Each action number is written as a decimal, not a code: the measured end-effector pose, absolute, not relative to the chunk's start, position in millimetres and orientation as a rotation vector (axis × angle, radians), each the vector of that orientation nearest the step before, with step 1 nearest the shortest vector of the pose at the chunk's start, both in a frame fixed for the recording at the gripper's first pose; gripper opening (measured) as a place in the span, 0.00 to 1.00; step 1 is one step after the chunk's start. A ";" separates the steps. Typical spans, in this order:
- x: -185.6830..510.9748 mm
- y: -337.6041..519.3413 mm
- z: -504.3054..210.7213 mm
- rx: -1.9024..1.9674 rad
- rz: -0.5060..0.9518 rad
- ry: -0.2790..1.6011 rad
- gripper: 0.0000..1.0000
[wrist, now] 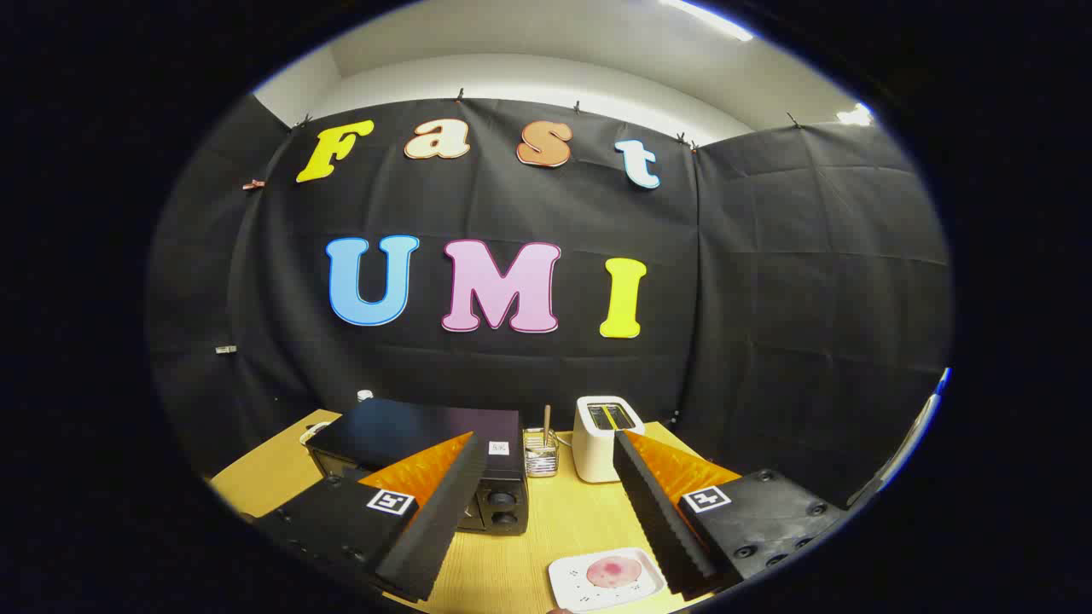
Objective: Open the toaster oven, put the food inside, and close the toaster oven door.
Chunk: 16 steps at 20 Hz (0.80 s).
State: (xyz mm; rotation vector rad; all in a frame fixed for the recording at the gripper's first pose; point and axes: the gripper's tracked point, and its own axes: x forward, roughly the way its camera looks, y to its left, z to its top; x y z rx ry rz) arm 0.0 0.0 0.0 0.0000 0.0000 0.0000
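A black toaster oven (426, 435) stands on the wooden table (563, 520), beyond and partly behind my left finger; its door looks closed, though the finger hides most of the front. A pink round piece of food (613, 571) lies on a small white plate (566, 578) close below, between my fingers and nearer the right one. My gripper (550, 503) hangs open above the table with nothing between its fingers (439, 512).
A white slot toaster (604, 439) stands at the back of the table, right of the oven. A small metal holder with a stick in it (541, 452) sits between the two. A small white item (365, 396) peeks up behind the oven.
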 end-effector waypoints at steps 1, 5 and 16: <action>0.7 0.3 -0.8 0.002 0.002 0.004 0.98; -0.4 -0.2 -2.1 0.002 0.005 0.006 0.98; -3.5 3.4 -8.0 0.007 0.013 0.017 0.98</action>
